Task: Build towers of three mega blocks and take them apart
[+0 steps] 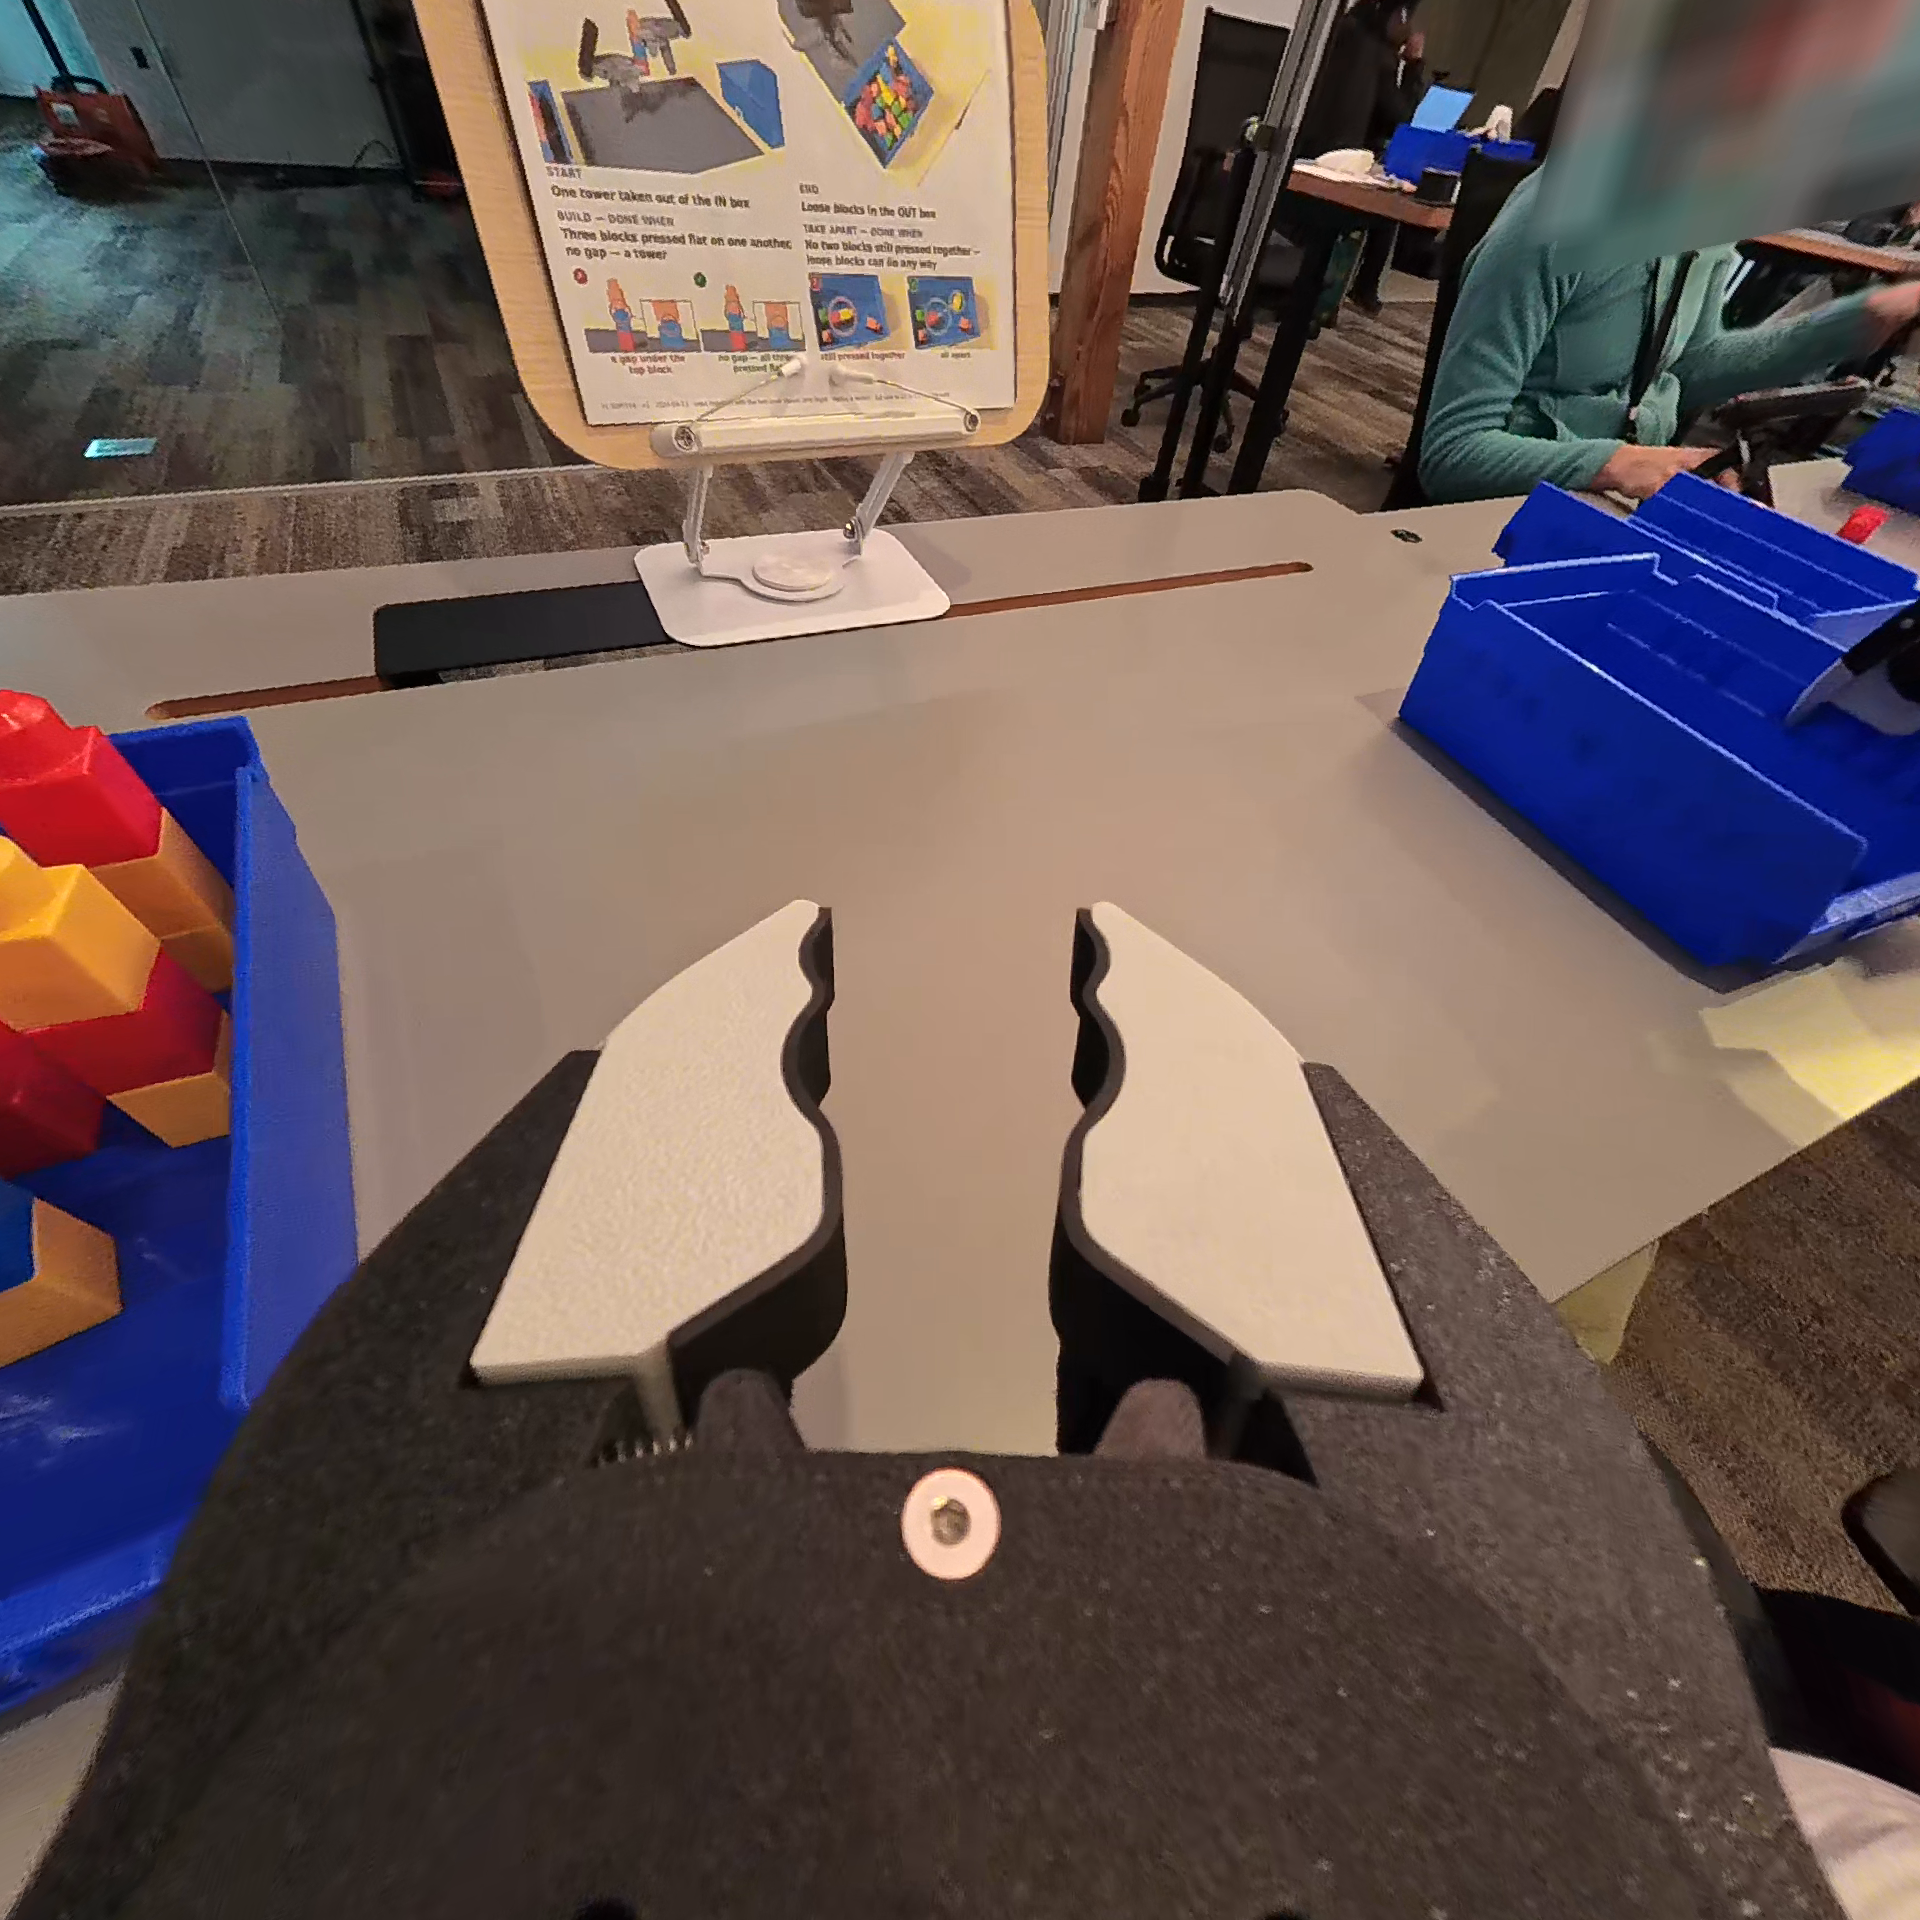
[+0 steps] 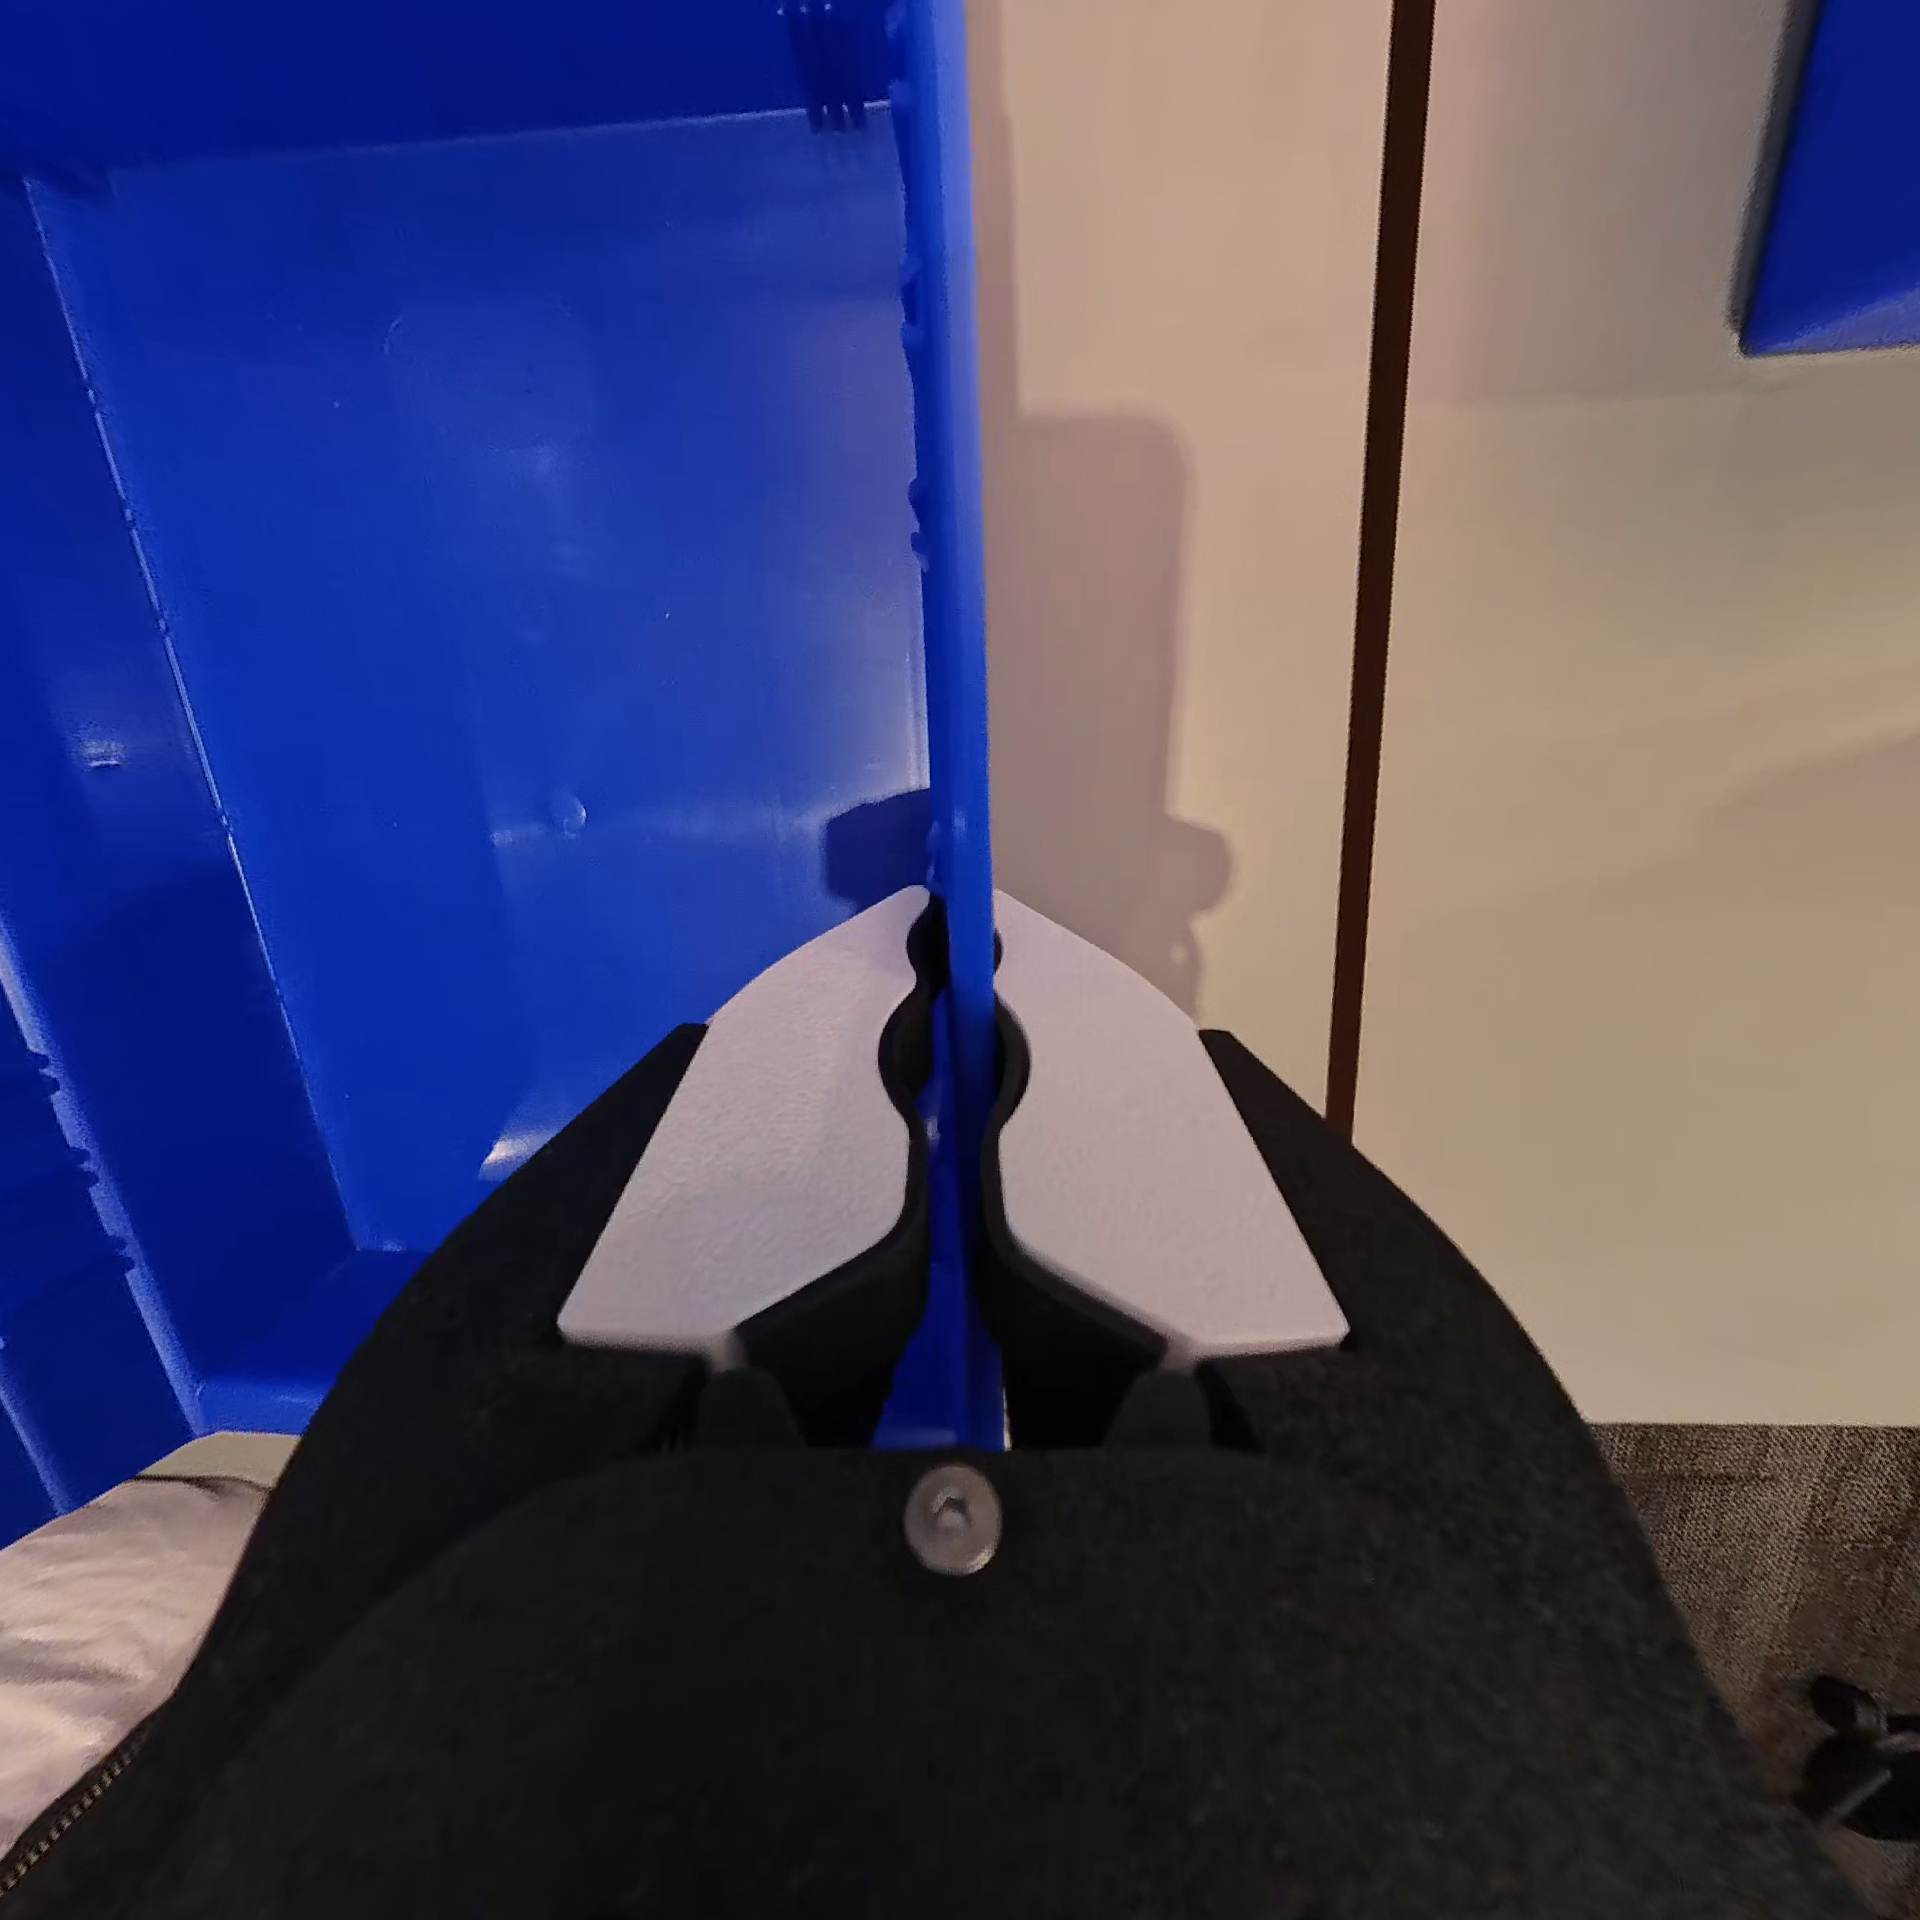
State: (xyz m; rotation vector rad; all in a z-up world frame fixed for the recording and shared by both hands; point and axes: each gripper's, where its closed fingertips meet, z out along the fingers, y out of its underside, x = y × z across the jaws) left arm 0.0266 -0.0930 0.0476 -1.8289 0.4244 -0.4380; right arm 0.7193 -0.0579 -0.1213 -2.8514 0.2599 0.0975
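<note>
Left to right: the mega blocks (image 1: 94, 935), red and orange, lie piled in the blue bin (image 1: 286, 1039) at your left, just beside your left gripper (image 1: 951, 935), which you hold level above the grey table (image 1: 935, 790) with its jaws spread and nothing between them. Your right gripper (image 2: 961, 914) points along the side wall of the other blue bin (image 2: 951, 520), clenched on that wall with one finger inside and one outside.
</note>
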